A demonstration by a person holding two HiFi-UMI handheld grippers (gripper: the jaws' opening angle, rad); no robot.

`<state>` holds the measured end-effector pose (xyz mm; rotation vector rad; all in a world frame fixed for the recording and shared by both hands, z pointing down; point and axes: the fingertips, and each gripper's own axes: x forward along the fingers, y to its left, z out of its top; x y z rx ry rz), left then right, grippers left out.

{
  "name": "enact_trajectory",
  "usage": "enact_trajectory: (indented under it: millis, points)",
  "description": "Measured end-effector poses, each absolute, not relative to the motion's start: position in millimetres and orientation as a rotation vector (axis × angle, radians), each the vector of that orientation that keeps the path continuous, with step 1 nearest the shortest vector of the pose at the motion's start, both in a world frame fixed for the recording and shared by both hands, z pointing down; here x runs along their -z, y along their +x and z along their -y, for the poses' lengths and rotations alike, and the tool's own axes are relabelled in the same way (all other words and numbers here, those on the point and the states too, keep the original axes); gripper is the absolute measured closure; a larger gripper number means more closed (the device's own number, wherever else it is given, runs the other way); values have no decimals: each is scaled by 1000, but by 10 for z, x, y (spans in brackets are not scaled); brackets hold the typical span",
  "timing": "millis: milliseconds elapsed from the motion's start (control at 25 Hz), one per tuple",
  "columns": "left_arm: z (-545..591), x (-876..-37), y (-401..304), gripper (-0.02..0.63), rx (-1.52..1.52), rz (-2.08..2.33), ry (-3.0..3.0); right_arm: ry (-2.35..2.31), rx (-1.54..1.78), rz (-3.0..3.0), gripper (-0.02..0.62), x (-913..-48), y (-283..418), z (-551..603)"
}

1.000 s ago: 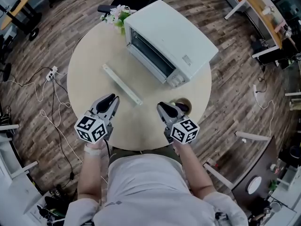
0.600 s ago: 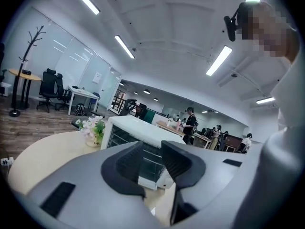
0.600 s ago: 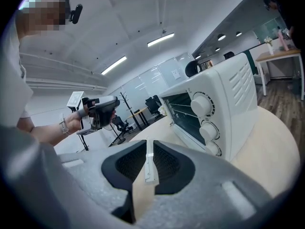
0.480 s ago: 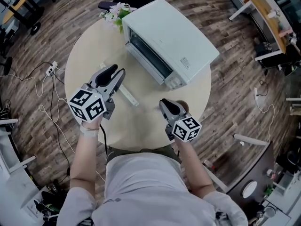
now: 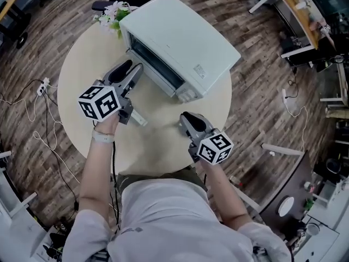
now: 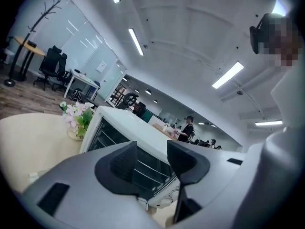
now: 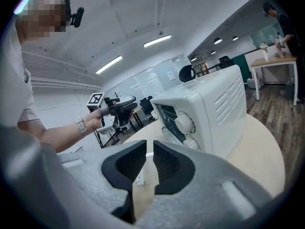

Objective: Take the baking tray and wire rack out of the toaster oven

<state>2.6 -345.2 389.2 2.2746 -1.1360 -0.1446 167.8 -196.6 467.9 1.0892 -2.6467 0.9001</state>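
I'm aiming left gripper (image 5: 131,71) at oven (image 5: 174,37) door; jaws just been opening, now moderately apart, empty. Its view is showing rack (image 6: 106,137) bars inside; head view isn't. Tray: can't tell. Right gripper (image 5: 188,120) hovering over table (image 5: 158,146), jaws nearly together, empty.

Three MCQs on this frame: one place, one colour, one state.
1. Where are the flowers? A on the toaster oven; B on the table beside it, at the far edge; C on the floor.
2. The toaster oven's colour? A black; B white; C red.
3. The left gripper jaws? A shut on a rack; B shut on a tray; C apart, empty.
Key: 1 B, they stand on the tabletop; 2 B, white casing; 3 C, jaws have just been opening, nothing between them.
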Motion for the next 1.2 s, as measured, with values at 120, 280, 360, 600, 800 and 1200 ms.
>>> enact_trajectory:
  millis: [120,280,360,600,800,1200]
  points:
    - [3590,-4156,44,414,155,1118,2216,1118,-885,2639,546,-4584,1747,1989]
    - [3764,-4531,164,394,206,1068,2126,1155,-870,2609,546,-4552,1884,2008]
    - [3852,-4713,245,387,231,1049,2086,1180,-874,2587,546,-4565,1969,2010]
    - [4084,-5159,492,385,274,981,2006,1253,-890,2527,546,-4647,2136,1979]
    - [4236,-5444,654,380,299,942,1933,1320,-913,2464,546,-4738,2283,1913]
    - [4436,-5667,917,380,352,846,1864,1454,-948,2375,546,-4797,2490,1703]
